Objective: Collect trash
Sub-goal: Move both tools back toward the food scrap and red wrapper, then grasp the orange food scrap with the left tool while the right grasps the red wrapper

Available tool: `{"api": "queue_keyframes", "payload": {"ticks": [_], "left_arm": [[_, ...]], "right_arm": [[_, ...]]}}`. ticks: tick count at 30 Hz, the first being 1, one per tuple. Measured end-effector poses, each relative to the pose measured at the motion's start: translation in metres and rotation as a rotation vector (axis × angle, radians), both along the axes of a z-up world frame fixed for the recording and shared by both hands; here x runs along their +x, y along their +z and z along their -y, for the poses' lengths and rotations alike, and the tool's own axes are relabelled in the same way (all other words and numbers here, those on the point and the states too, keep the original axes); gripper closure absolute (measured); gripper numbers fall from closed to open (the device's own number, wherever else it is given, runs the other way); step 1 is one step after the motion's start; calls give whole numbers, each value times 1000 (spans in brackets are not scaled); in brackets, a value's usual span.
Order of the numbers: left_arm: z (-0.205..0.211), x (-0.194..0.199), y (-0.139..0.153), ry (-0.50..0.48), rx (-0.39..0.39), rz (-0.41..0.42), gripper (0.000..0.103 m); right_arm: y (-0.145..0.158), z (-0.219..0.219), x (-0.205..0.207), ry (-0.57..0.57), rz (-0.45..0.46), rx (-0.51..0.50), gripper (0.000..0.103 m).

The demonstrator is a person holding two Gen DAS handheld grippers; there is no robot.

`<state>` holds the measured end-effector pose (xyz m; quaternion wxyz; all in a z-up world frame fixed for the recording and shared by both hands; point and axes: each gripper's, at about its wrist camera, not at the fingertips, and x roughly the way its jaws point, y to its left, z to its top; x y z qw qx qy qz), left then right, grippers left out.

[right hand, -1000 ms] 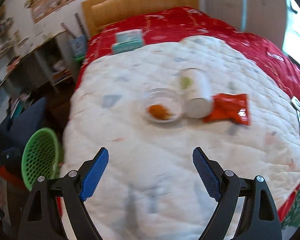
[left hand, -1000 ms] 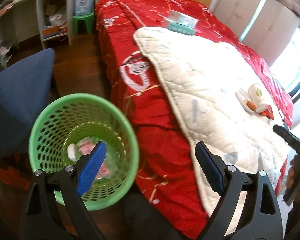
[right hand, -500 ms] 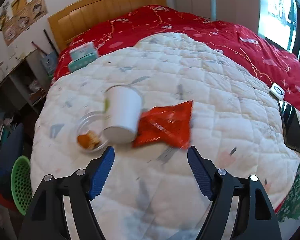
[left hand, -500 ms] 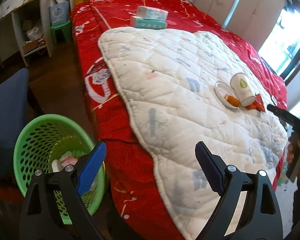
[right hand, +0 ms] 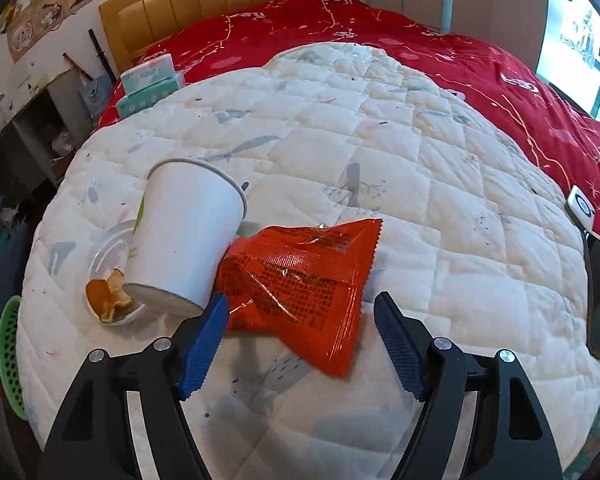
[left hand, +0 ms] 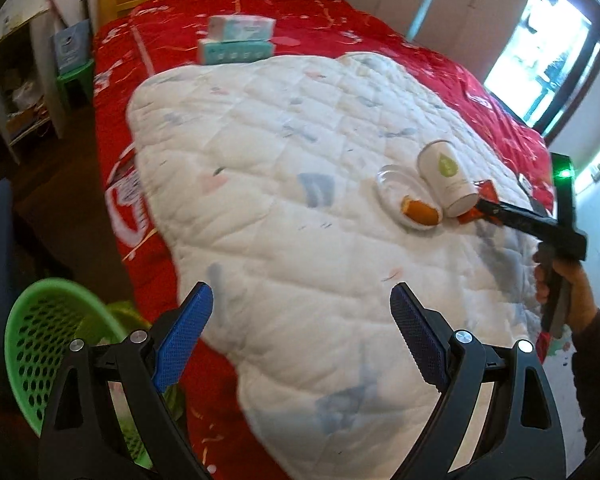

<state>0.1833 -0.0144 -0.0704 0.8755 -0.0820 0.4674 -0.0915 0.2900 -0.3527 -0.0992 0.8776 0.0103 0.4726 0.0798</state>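
The right gripper (right hand: 300, 340), jaws spread and empty, hovers at the wrapper (right hand: 300, 276) beside the cup (right hand: 184, 236). The wrapper looks light, crinkly, slippery; pinch its near edge.

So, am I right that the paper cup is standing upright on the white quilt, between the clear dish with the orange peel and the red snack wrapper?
Not quite: the paper cup is lying on its side, not upright, as the right wrist view shows. The rest holds: it is on the white quilt, between the clear dish with the orange peel and the red snack wrapper.
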Motion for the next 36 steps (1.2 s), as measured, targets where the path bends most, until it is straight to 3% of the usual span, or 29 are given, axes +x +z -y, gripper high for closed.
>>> {"api": "queue_keyframes", "payload": {"ticks": [3, 4, 7, 12, 19, 32, 34, 36], "left_arm": [[16, 12, 3, -44, 12, 12, 14], [23, 17, 4, -59, 16, 14, 14], [42, 28, 6, -113, 16, 26, 15], [76, 41, 7, -213, 45, 58, 18], [117, 66, -6, -321, 61, 48, 34], [148, 95, -41, -357, 96, -7, 47], [149, 98, -45, -352, 88, -13, 57], [150, 100, -47, -347, 80, -18, 59]], "right_arm": [[-2, 1, 2, -7, 7, -1, 41], [-2, 1, 3, -7, 7, 2, 49], [-2, 2, 3, -8, 14, -9, 54], [3, 5, -5, -6, 37, -14, 56], [14, 29, -24, -44, 55, 9, 57], [29, 45, -63, -52, 88, 47, 57], [32, 43, -68, -48, 94, 53, 57], [34, 39, -75, -40, 98, 56, 57]]}}
